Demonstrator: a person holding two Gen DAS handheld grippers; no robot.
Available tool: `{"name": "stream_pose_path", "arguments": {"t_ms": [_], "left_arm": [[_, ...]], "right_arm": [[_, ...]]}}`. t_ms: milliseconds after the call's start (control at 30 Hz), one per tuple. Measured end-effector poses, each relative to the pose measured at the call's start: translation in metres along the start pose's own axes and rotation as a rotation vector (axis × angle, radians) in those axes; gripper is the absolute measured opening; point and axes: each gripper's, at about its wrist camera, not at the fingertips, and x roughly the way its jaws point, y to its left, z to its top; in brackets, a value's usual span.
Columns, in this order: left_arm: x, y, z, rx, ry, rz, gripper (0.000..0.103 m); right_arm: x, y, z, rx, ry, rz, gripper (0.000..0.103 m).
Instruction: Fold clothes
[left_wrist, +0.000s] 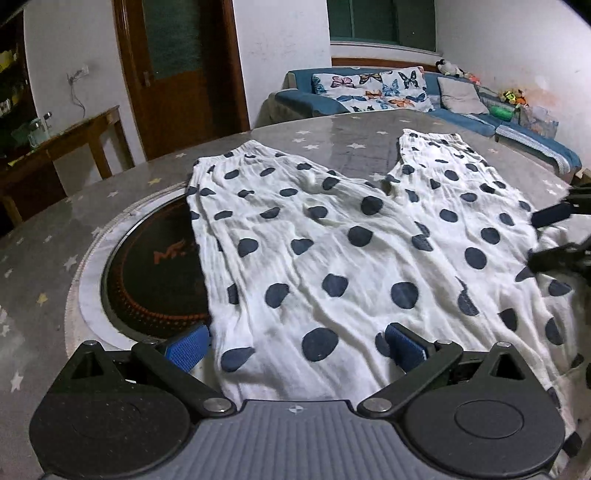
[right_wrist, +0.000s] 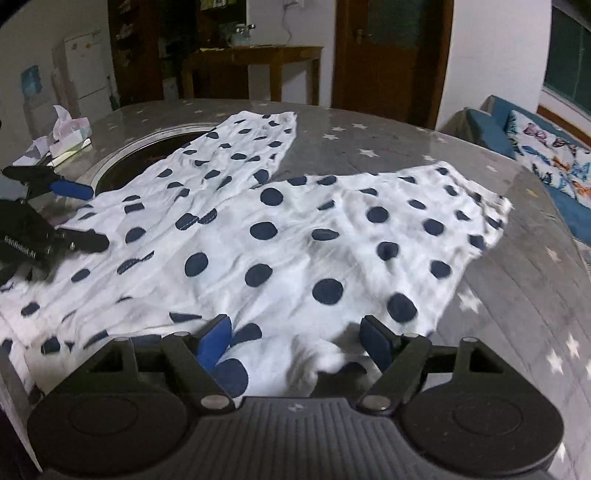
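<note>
white polka-dot trousers (left_wrist: 332, 251) lie flat on the round star-print table (left_wrist: 332, 136), waistband at the near edge toward the grippers, both legs fanned out twd the far side w/ a v gap between them. one leg lies partly over the dark round inset (left_wrist: 155, 266) sunk in the table's middle. prob spread like this so the garment is smooth before the first fold; not folded yet, only light wrinkles.

left gripper (left_wrist: 295, 345) hangs low over the waist end, jaws wide apart, blue pads either side of the cloth but not pinching it. right gripper (right_wrist: 295, 339) same story at the other side of the waist: jaws spread, cloth bunched a bit between them, pads not pressing. i'd say both are set to take the waistband corners, or one side, to bring a leg over the other.

containers: a tissue pack (right_wrist: 68, 129) sits far off by the table edge w/ a tissue sticking up; nothing else on the table holds anything.
</note>
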Motion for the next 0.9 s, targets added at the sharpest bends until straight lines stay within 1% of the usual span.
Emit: {"name": "stream_pose_path", "arguments": {"t_ms": [133, 200, 267, 400, 467, 567, 600, 700, 900], "left_arm": [[-0.005, 0.002, -0.003, 0.007, 0.005, 0.014, 0.103], [-0.011, 0.002, -0.002, 0.011, -0.004, 0.015, 0.103], [-0.017, -0.001, -0.001, 0.015, -0.018, 0.009, 0.103], [-0.027, -0.01, 0.003, 0.033, -0.039, -0.016, 0.103], [-0.029, -0.015, 0.002, 0.043, -0.042, -0.025, 0.103], [-0.028, -0.017, -0.003, 0.05, -0.027, -0.024, 0.103], [-0.027, -0.017, -0.005, 0.052, -0.019, -0.021, 0.103], [-0.025, -0.016, -0.015, 0.062, 0.006, -0.01, 0.103], [-0.029, -0.012, -0.019, 0.063, 0.008, -0.003, 0.103]], "right_arm": [[-0.015, -0.002, -0.008, 0.025, -0.002, -0.036, 0.078], [-0.024, 0.002, -0.008, 0.026, -0.026, -0.057, 0.078], [-0.032, 0.008, -0.006, 0.034, -0.062, -0.036, 0.078], [-0.039, 0.032, -0.001, -0.001, -0.103, 0.046, 0.078], [-0.036, 0.044, -0.002, -0.024, -0.099, 0.086, 0.078], [-0.029, 0.057, -0.01, -0.056, -0.069, 0.104, 0.076], [-0.027, 0.058, -0.013, -0.056, -0.061, 0.104, 0.074], [-0.026, 0.057, -0.026, -0.045, -0.04, 0.092, 0.074], [-0.038, 0.057, -0.037, -0.042, -0.03, 0.084, 0.073]]}}
